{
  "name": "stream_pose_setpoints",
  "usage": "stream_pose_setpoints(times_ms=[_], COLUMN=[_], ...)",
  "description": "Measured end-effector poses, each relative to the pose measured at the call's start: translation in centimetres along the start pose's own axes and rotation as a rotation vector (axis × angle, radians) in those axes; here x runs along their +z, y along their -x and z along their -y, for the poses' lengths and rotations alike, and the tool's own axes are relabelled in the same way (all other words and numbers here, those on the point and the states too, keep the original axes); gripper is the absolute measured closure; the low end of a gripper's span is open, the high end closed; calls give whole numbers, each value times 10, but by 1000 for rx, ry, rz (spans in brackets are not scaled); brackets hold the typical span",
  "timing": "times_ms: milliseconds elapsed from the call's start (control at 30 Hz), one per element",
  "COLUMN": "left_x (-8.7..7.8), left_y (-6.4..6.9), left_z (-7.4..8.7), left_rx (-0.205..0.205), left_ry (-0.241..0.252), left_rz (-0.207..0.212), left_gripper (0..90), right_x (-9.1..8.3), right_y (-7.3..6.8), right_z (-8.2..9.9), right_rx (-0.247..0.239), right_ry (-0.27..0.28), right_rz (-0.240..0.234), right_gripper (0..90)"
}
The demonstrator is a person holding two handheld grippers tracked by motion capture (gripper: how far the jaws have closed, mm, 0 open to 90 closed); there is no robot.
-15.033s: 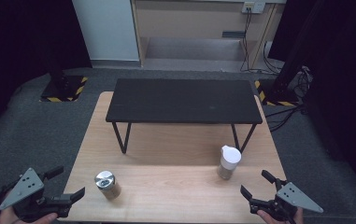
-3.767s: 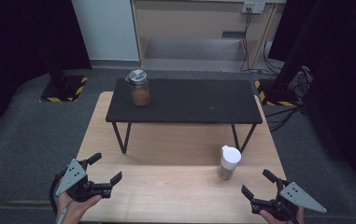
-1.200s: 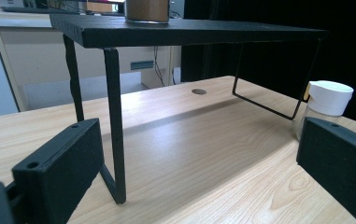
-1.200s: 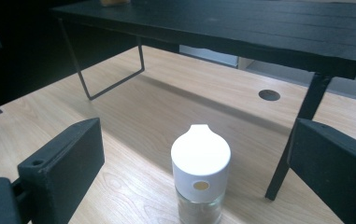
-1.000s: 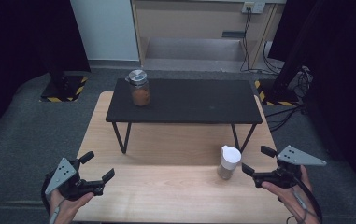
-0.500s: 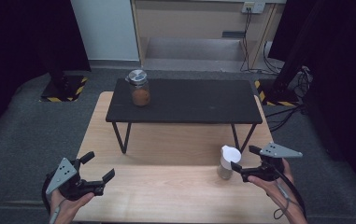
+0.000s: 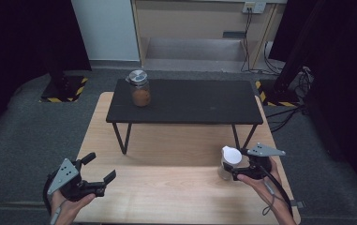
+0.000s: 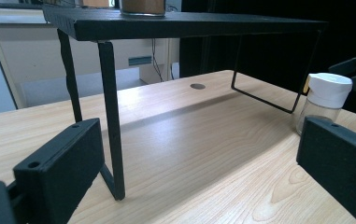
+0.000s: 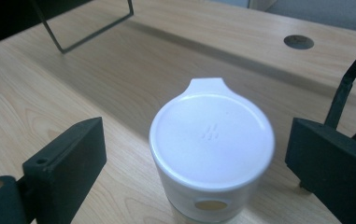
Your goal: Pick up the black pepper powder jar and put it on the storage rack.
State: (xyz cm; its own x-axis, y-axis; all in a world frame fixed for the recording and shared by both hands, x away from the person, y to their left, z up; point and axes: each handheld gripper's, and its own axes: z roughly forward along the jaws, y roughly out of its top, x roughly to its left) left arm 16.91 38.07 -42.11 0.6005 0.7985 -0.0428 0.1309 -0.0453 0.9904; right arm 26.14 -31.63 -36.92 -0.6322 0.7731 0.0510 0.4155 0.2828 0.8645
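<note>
Right gripper view looks down on the shaker [image 9: 211, 154], a small clear jar with a white flip lid. The lid has a pointed tab at its far edge and a faint raised mark of short strokes at its centre; no words can be read on it. A small oval spot shows on the clear wall just under the lid.

The shaker stands upright on the desk [image 9: 119, 79] between the two black jaws of the right tool [image 9: 203, 158]. The jaws stand wide, with a clear gap on each side of the lid, and have just been closing a little; the pads do not touch it. In the high view the shaker [image 7: 229, 161] sits near the desk's right front corner, with the right tool [image 7: 234, 169] just beside it, held in the person's hand.

Behind it a black shelf [image 7: 185, 101] on thin wire legs stands across the back of the desk. A glass jar [image 7: 139, 88] with a metal lid and brown contents stands at the shelf's left end, well apart from the shaker. No label shows on it.

At the desk's left front corner the left tool [image 7: 96, 171] is held low, its jaws wide apart with nothing between them. Left gripper view shows the shaker [image 8: 324, 100] far off, past a shelf leg.
</note>
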Motion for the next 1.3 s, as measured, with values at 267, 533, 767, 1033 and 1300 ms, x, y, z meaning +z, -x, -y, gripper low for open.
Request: stream_pose_setpoints(times_ms=[267, 533, 767, 1033, 1300], left_x=[0, 0, 0, 1, 1], left_y=[0, 0, -1, -1, -1], left_z=[0, 0, 0, 0, 0], left_rx=[0, 2, 1, 3, -4], left_ry=[0, -1, -1, -3, -1], left_rz=[1, 2, 4, 6, 6], left_gripper=[0, 0, 0, 0, 0], right_x=[16, 19, 18, 4, -17], right_y=[-5, -13, -18, -12, -6], right_z=[3, 5, 3, -4, -22], right_rx=[17, -20, -39, -63, -106], right_ry=[-15, -24, -30, -30, -24], right_rz=[36, 85, 98, 70, 9], right_gripper=[112, 307, 310, 310, 310])
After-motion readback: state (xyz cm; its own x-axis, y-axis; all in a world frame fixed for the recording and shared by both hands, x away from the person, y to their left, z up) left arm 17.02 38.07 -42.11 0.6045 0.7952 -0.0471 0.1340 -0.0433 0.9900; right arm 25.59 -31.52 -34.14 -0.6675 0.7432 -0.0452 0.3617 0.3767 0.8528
